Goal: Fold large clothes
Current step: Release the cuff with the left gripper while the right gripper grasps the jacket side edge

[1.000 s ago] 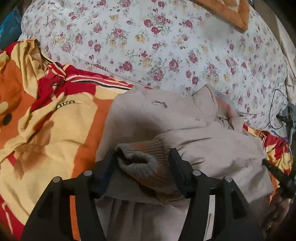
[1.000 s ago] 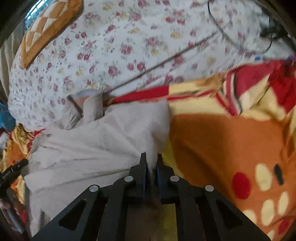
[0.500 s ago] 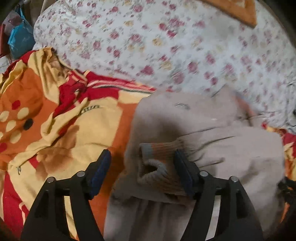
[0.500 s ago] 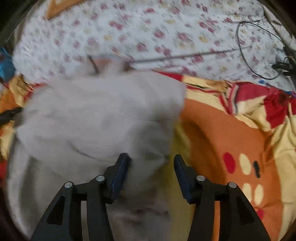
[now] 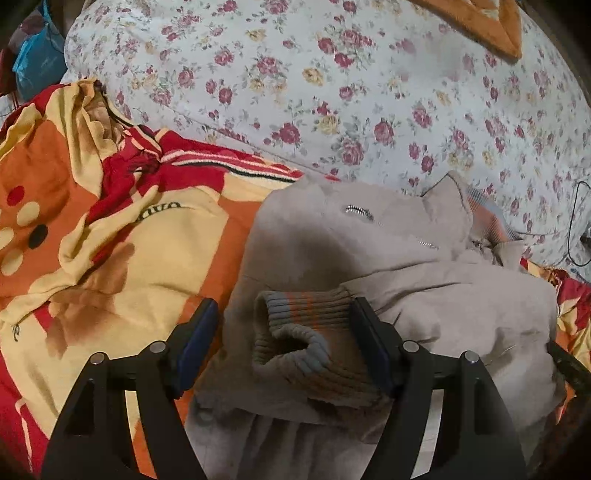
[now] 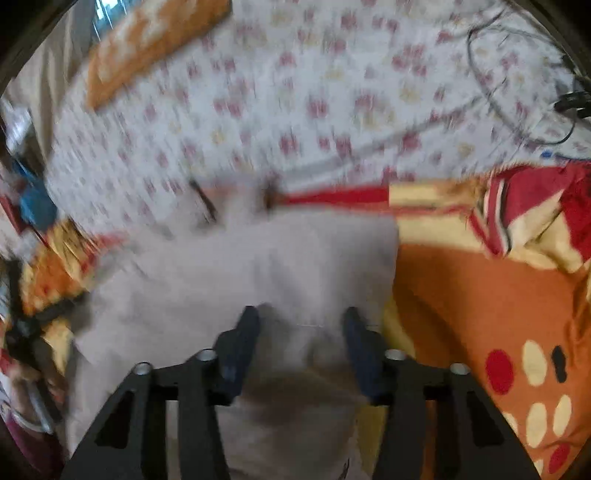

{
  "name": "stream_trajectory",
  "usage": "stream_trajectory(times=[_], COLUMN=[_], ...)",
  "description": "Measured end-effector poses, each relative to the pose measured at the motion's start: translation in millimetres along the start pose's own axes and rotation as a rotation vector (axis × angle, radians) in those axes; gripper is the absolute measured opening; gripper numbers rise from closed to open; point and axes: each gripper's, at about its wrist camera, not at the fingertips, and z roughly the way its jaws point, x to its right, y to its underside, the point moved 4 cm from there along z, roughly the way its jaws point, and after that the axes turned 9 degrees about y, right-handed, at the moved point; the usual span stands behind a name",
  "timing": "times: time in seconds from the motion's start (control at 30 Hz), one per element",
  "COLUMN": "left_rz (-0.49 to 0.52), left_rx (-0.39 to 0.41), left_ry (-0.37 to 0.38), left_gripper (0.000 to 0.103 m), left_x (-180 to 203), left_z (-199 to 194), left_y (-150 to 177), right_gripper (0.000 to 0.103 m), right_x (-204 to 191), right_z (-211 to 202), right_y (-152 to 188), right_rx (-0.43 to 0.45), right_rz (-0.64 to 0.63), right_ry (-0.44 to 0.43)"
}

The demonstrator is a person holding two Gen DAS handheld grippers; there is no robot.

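A grey-beige zip jacket (image 5: 369, 258) lies folded on the bed. Its ribbed cuff (image 5: 295, 354), striped grey and orange, rests on top of it. My left gripper (image 5: 284, 306) is open and straddles that cuff; the right pad sits against the cuff and the left pad stands clear of it. In the blurred right wrist view the jacket (image 6: 258, 266) fills the middle. My right gripper (image 6: 301, 314) hovers at its near right edge, jaws closing, with grey cloth between them and no visible pinch.
The jacket lies on an orange, yellow and red blanket (image 5: 110, 258) that spreads to both sides (image 6: 480, 295). Behind it rises a floral quilt (image 5: 332, 92) with an orange pillow (image 5: 491, 26) on it. A black cable (image 6: 517, 110) loops at the far right.
My left jaws have spread off the cuff, which now lies loose between them. My right jaws, shut a second ago, opened wide and then narrowed, and that view has swung over the jacket.
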Motion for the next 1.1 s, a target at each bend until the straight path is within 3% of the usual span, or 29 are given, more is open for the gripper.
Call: stream_trajectory(times=[0.1,0.23,0.3,0.33,0.37,0.5,0.6,0.7,0.73,0.77,0.8,0.83,0.87,0.97,1.1], left_rz=[-0.016,-0.025,-0.021,-0.012,-0.005,-0.024,-0.017,0.014,0.023,0.027,0.026,0.022,0.017,-0.011,-0.014], left_rx=[-0.002,-0.002,0.008,0.012,0.018,0.024,-0.028,-0.033,-0.038,-0.048,-0.063,-0.069,-0.070,-0.080,-0.112], left_ry=[0.012,0.026,0.041,0.037,0.034,0.049,0.071,0.040,0.028,0.020,0.017,0.019,0.021,0.023,0.012], left_gripper=[0.073,0.073,0.073,0.073,0.073,0.074,0.074,0.074,0.074,0.074,0.074,0.074,0.074,0.074,0.074], left_x=[-2,-3,-2,-1,-1,-10,-16,-19,-20,-22,-25,-27,-29,-39,-44], left_z=[-2,-24,-40,-51,-61,-87,-98,-105,-105,-106,-107,-108,-111,-115,-112], left_y=[0,5,8,11,15,42,65,82,88,94,102,107,111,129,141], right_gripper=[0.043,0.049,0.059,0.070,0.073,0.077,0.082,0.082,0.080,0.062,0.038,0.004,0.004,0.003,0.003], right_x=[4,1,-6,-8,-9,-2,4,3,1,1,5,8,11,21,16], right_z=[-1,-30,-43,-47,-51,-67,-70,-58,-54,-51,-50,-54,-61,-82,-57], right_y=[1,10,21,27,32,49,69,84,84,83,82,80,77,70,81], right_rx=[0.023,0.014,0.004,-0.017,-0.027,-0.040,-0.093,-0.127,-0.100,-0.065,-0.044,-0.031,-0.020,0.051,-0.003], right_rz=[-0.020,0.040,0.020,0.001,-0.014,0.028,0.062,0.017,-0.008,-0.026,-0.017,0.010,0.038,0.043,-0.014], right_ry=[0.088,-0.007,-0.033,-0.011,0.010,-0.024,-0.091,-0.027,-0.001,0.036,0.078,0.045,0.008,0.041,0.154])
